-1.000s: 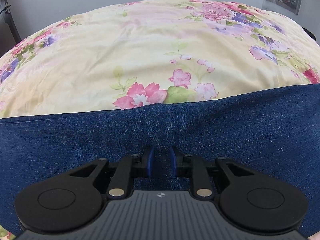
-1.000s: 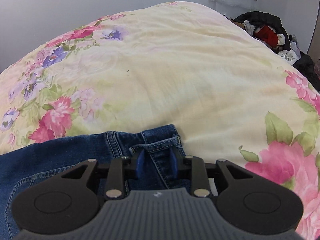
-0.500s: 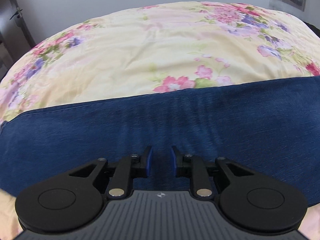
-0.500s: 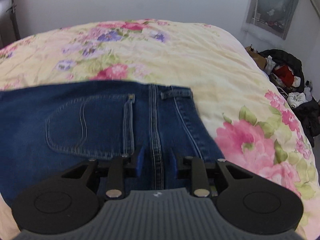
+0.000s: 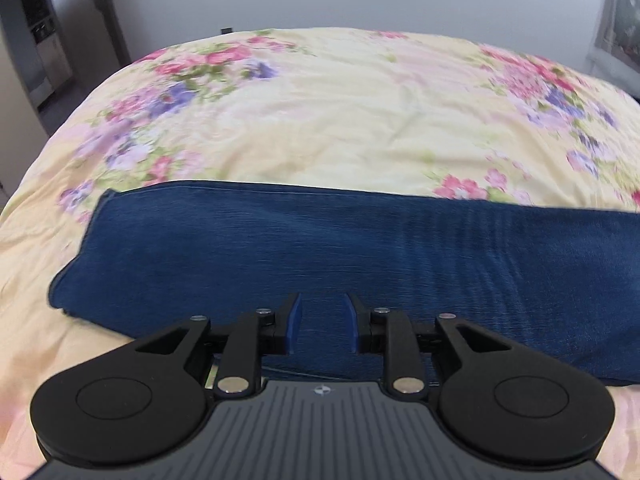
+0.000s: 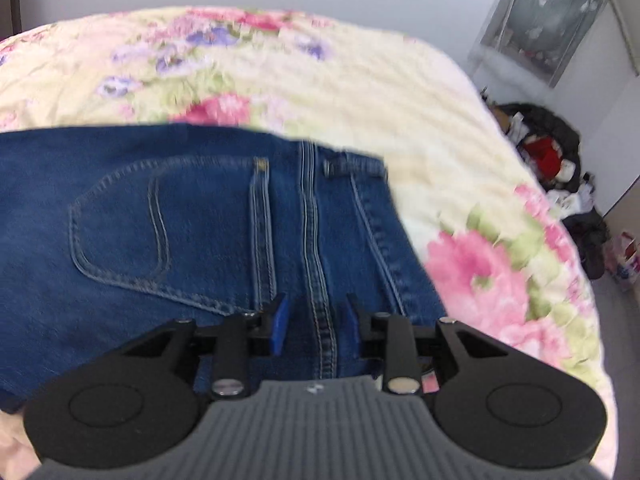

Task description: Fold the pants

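Observation:
Blue denim pants lie flat across a floral bed cover. In the left wrist view the folded leg part [image 5: 320,248] runs left to right, its hem end at the left. My left gripper [image 5: 321,322] is open and empty, over the near edge of the leg. In the right wrist view the seat of the pants [image 6: 200,232] shows a back pocket, the centre seam and the waistband at the far right. My right gripper [image 6: 314,322] is open and empty, over the centre seam. Both views are blurred by motion.
The yellow flowered bed cover [image 5: 340,120] stretches far behind the pants. A pile of dark clothes with something red [image 6: 548,156] lies on the floor right of the bed. A doorway [image 5: 44,40] is at the far left.
Both grippers have pulled back and up from the pants, so more denim shows: the leg's hem end on the left, the pocket and waistband on the right. The jaws stay open.

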The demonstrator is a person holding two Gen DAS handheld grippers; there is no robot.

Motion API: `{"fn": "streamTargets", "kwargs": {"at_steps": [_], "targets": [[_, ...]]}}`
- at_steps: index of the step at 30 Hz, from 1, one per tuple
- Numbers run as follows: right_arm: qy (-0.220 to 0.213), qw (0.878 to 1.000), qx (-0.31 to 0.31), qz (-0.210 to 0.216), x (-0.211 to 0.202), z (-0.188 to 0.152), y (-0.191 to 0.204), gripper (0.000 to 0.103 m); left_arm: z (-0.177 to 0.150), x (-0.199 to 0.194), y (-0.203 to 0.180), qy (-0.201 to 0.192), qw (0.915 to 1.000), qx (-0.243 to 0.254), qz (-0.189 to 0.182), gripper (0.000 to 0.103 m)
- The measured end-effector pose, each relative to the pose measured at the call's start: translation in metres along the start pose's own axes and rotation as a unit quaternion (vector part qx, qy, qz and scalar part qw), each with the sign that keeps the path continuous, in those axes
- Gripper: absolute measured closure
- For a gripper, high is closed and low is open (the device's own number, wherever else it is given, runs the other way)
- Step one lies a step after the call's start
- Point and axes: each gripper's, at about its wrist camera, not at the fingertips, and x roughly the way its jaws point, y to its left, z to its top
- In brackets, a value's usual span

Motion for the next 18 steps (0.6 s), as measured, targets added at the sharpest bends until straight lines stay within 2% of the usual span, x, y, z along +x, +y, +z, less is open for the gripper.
{"fn": "streamTargets", "kwargs": {"at_steps": [3,8,10,12,15,18], "targets": [[-0.022,0.999,-0.010,0.025,-0.022,0.005,0.024,0.068,-0.004,-0.010,0.028,-0.005,0.9997,-0.023,0.006,0.069],[-0.036,0.994,-0.068,0.074,-0.042,0.014,0.093,0.067,-0.018,-0.020,0.074,-0.006,0.9973,-0.072,0.005,0.068],[-0.041,0.991,-0.091,0.093,-0.048,0.018,0.124,0.065,-0.025,-0.022,0.092,-0.006,0.9954,-0.096,0.000,0.064],[-0.045,0.987,-0.113,0.108,-0.051,0.021,0.152,0.062,-0.033,-0.022,0.109,-0.006,0.9919,-0.126,-0.008,0.059],[-0.051,0.981,-0.140,0.120,-0.053,0.026,0.191,0.061,-0.045,-0.018,0.133,-0.004,0.9848,-0.172,-0.024,0.058],[-0.056,0.979,-0.141,0.136,-0.053,0.036,0.219,0.060,-0.056,-0.012,0.154,-0.008,0.9756,-0.215,-0.045,0.051]]}}
